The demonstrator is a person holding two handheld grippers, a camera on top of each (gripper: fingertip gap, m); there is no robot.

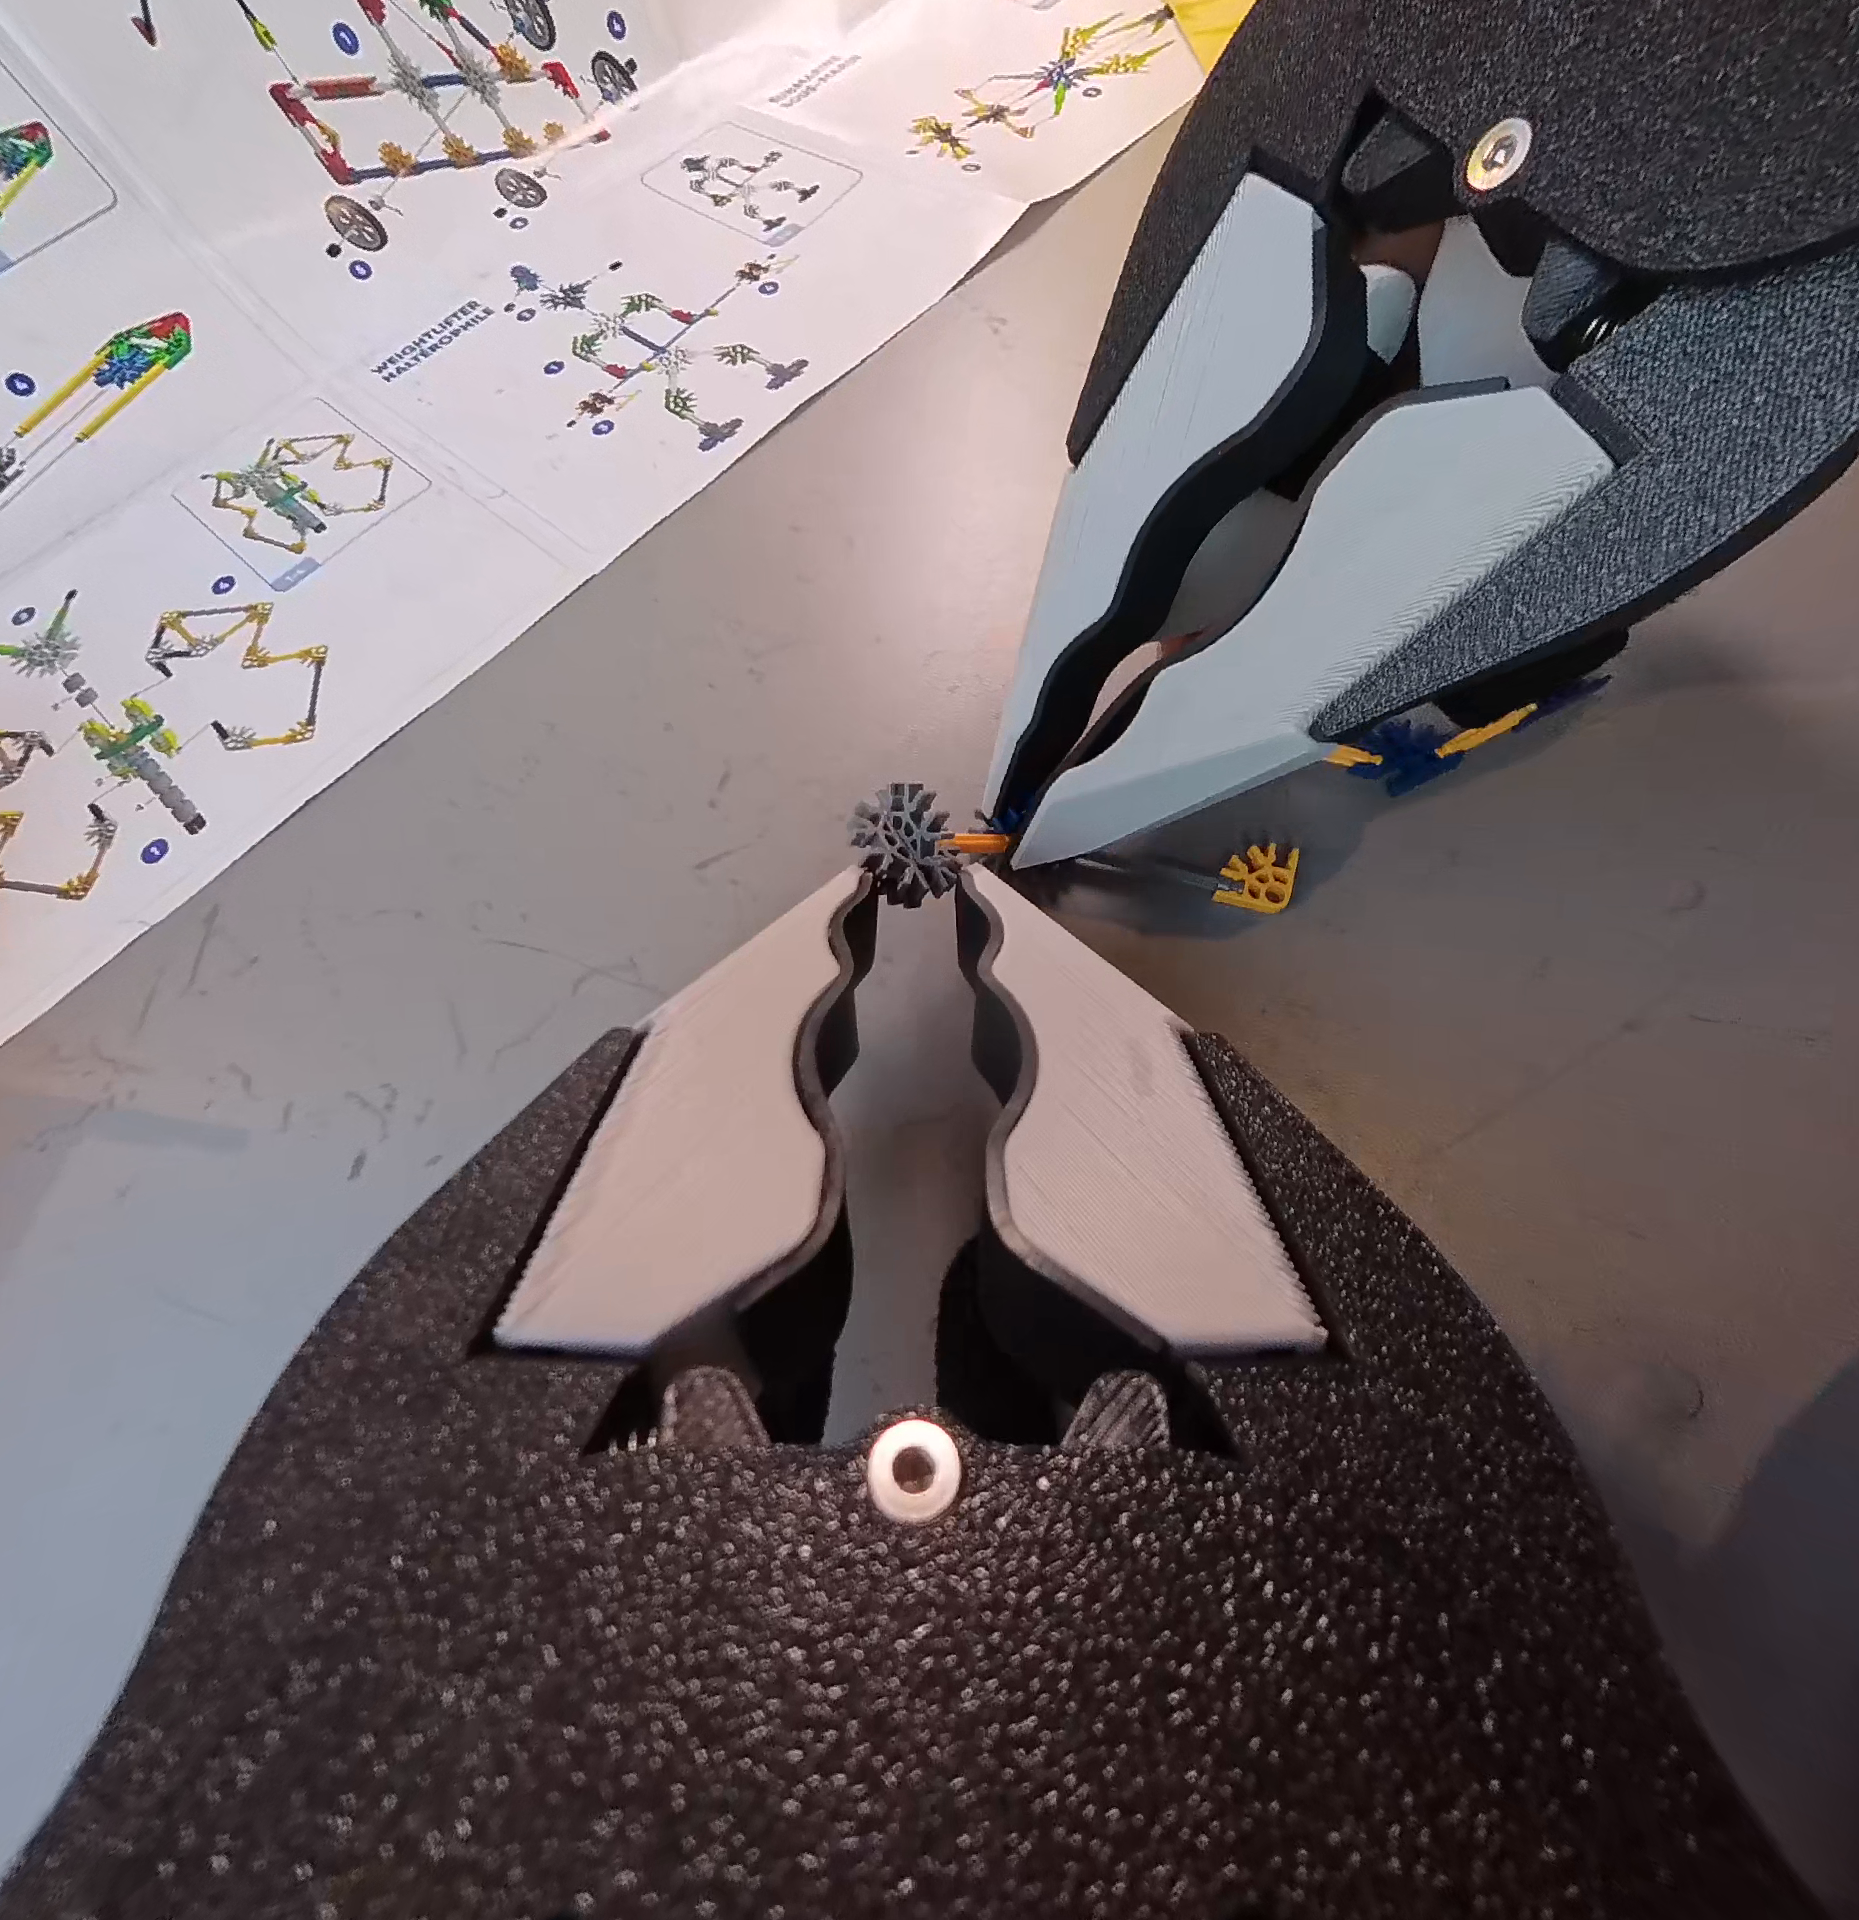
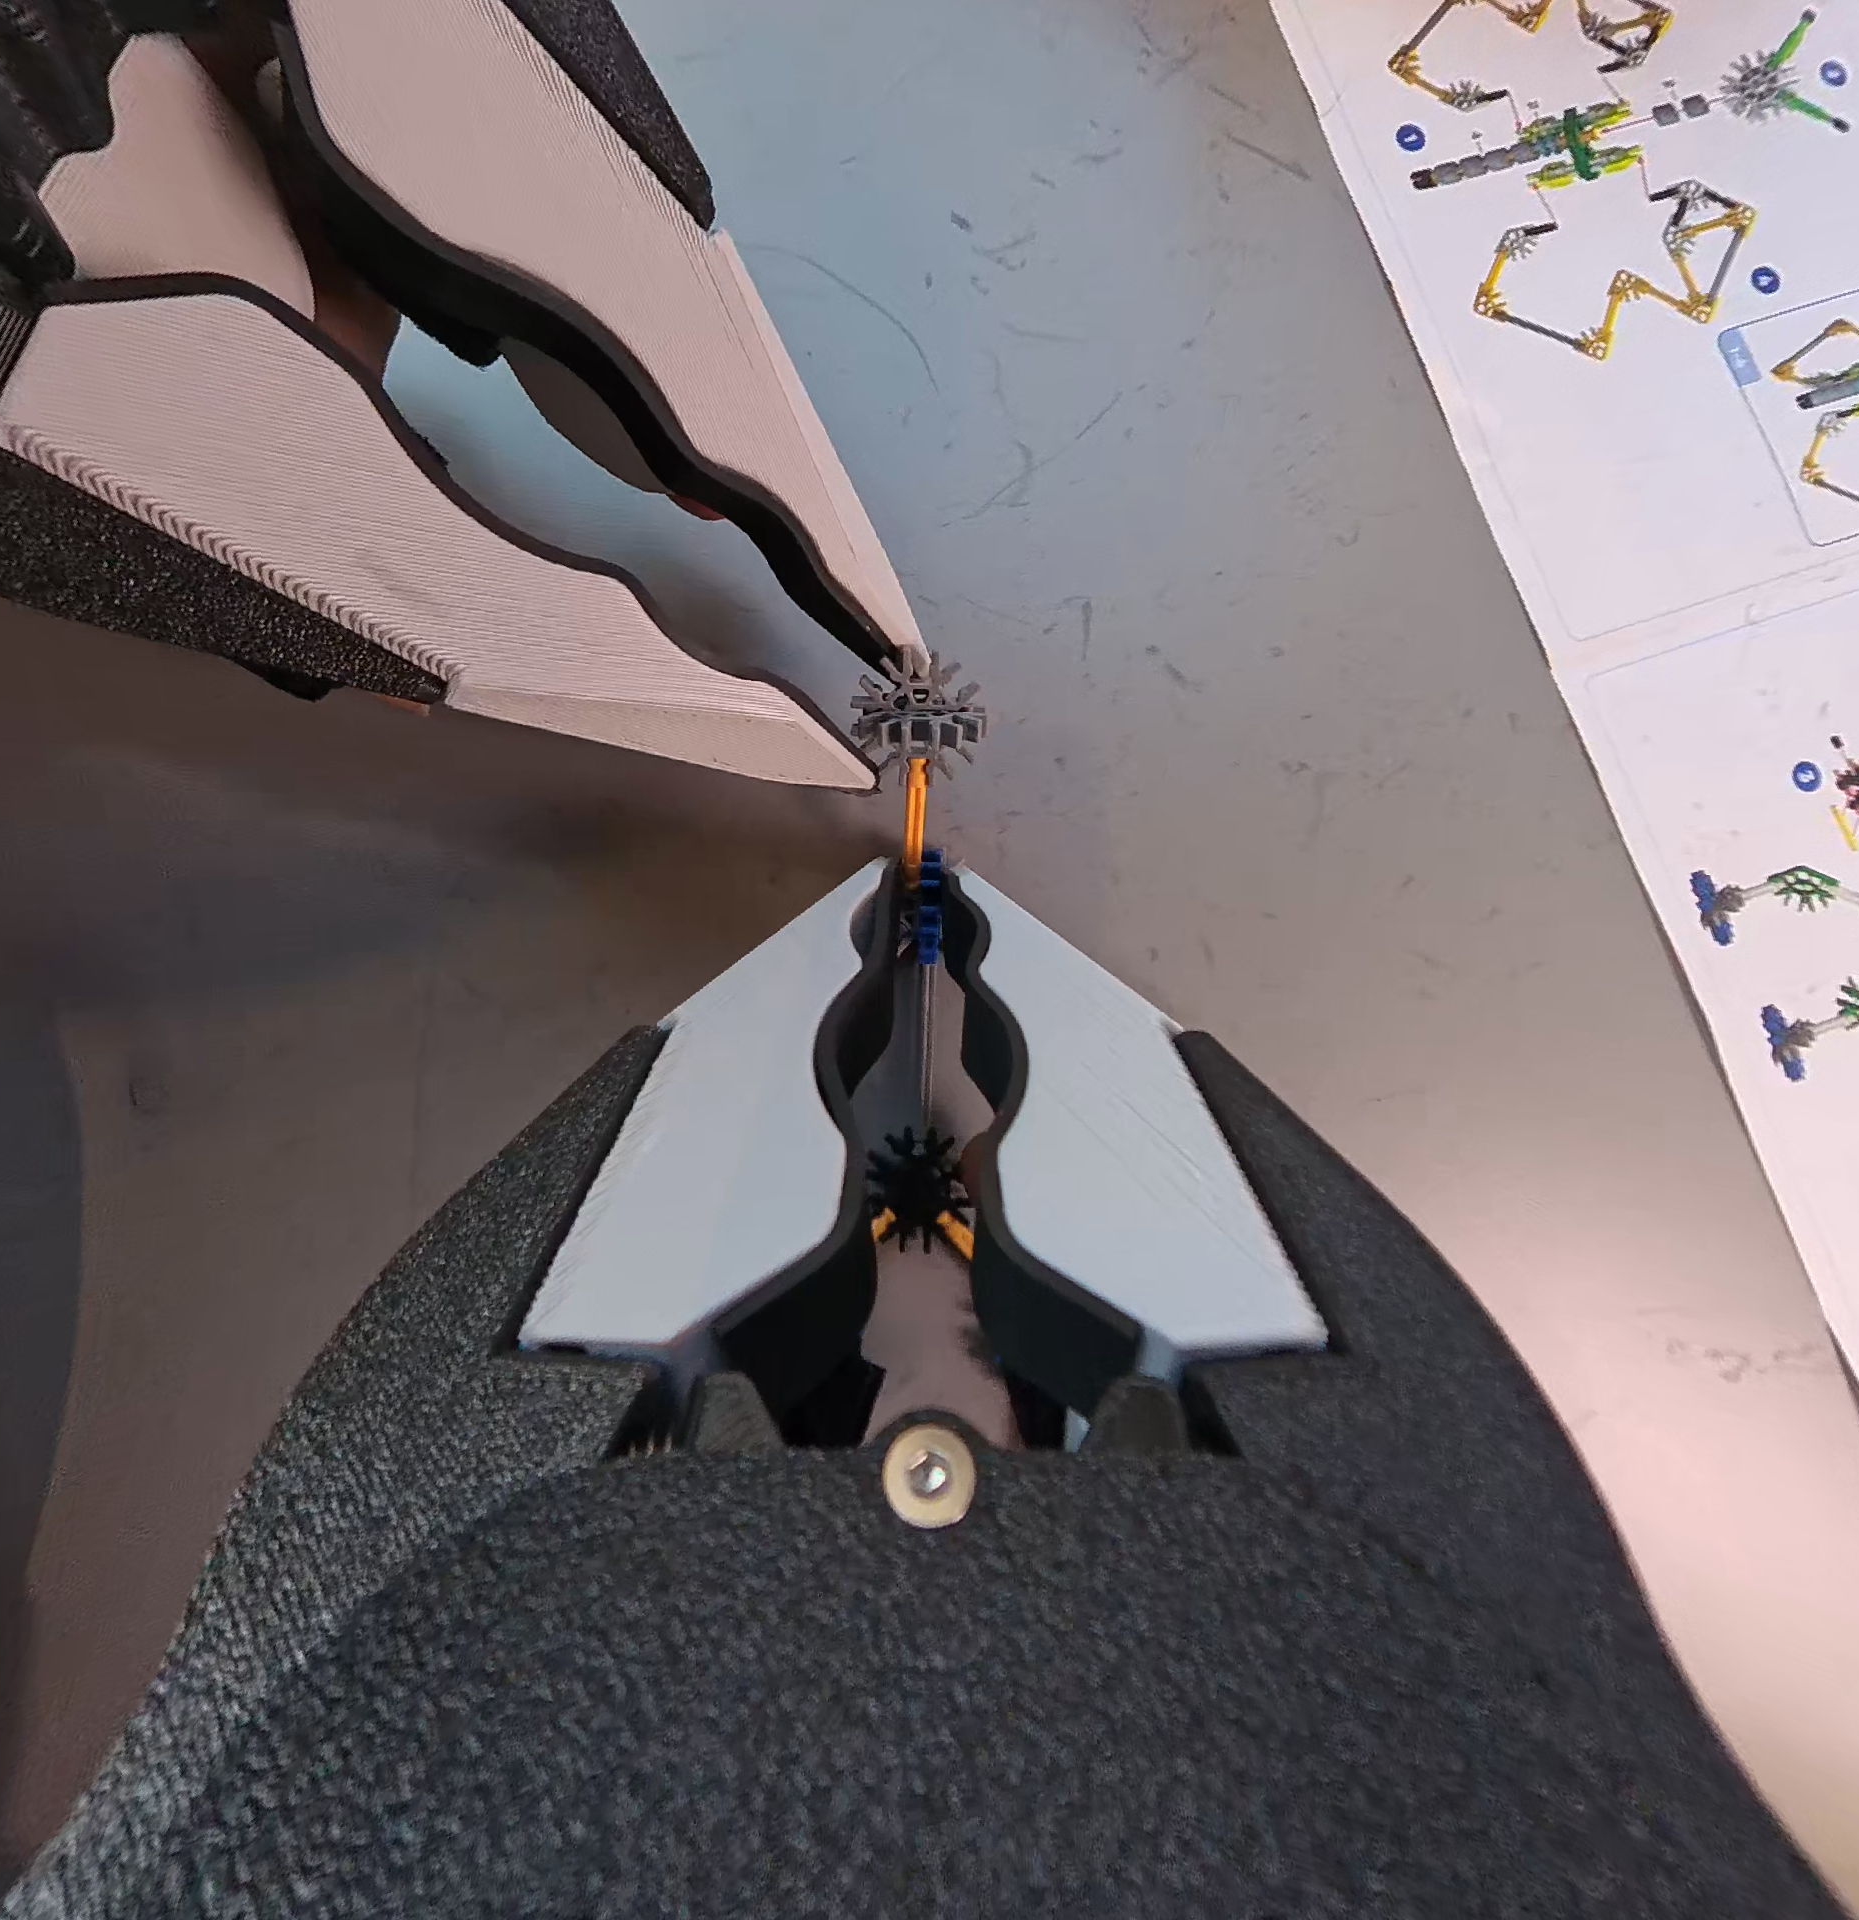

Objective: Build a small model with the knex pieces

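- Black textured housing is filling the near part of both wrist views, with the pale fingers reaching away from it.
- Left gripper (image 1: pixel 909 883) is pinching a grey snowflake connector (image 1: pixel 903 843) at its fingertips, just above the grey bench (image 1: pixel 613 935).
- Right gripper (image 2: pixel 923 862) is pressing its fingers together on a blue connector (image 2: pixel 930 896); a short orange rod (image 2: pixel 914 805) is running from it to the grey snowflake connector.
- A thin grey rod (image 2: pixel 927 1049) is passing back between the right fingers to a black snowflake connector (image 2: pixel 917 1184) with yellow rods.
- A yellow connector (image 1: pixel 1263 881) is showing just right of the right gripper's tips.
- A printed instruction sheet (image 1: pixel 312 416) is lying flat on the bench, far left in the left view; no containers are showing.
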